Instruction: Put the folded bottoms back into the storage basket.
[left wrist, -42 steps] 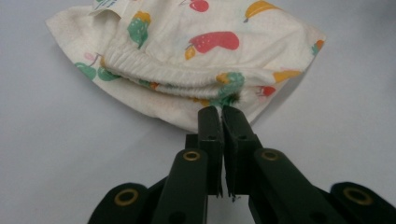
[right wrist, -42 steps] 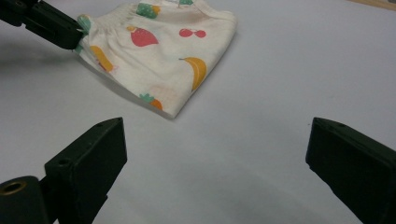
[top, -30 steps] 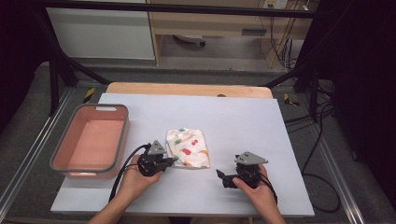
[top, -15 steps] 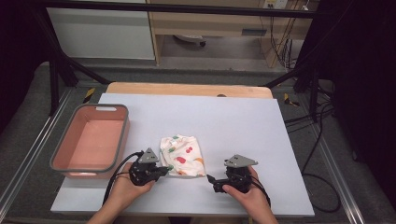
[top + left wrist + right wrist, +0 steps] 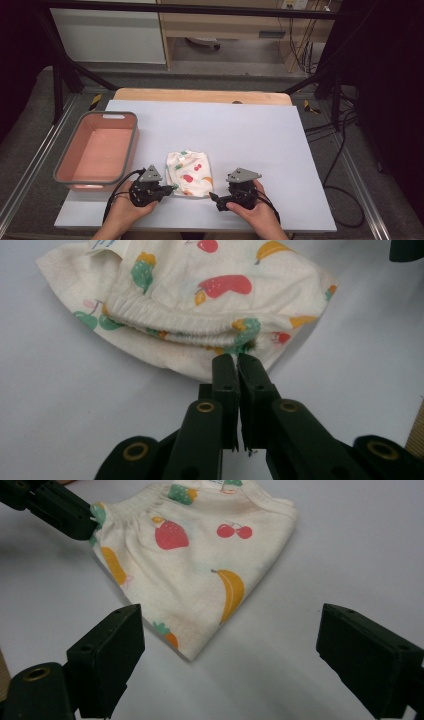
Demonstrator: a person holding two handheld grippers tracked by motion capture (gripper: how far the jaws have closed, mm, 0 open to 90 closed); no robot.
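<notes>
The left gripper (image 5: 172, 188) has its jaws pressed together on the near left edge of a small folded garment (image 5: 189, 173), a cream cloth printed with fruit. In the left gripper view the two black jaws meet with almost no gap, and their tips (image 5: 236, 360) bite the cloth (image 5: 200, 300) right at a green patch on its ribbed hem; the rest of the garment spreads away ahead of the tips and lies flat on the white table (image 5: 60, 405).

The right gripper (image 5: 214, 196) sits just beside the garment's near right corner without touching it. Its jaws stand wide apart and have narrowed a little over the last second, with nothing pinched between them. In the right gripper view the jaws rise at either side, and the garment (image 5: 195, 560) lies ahead of them, its nearest corner pointing into the gap but stopping short of the pads. Farther off, at the upper left of that view, the left gripper's tips (image 5: 92, 522) clamp the hem.

Beyond the left gripper, off to its outer side, a pink tub (image 5: 131, 145) with a grey rim stands on the table (image 5: 260, 130), apart from the garment.
</notes>
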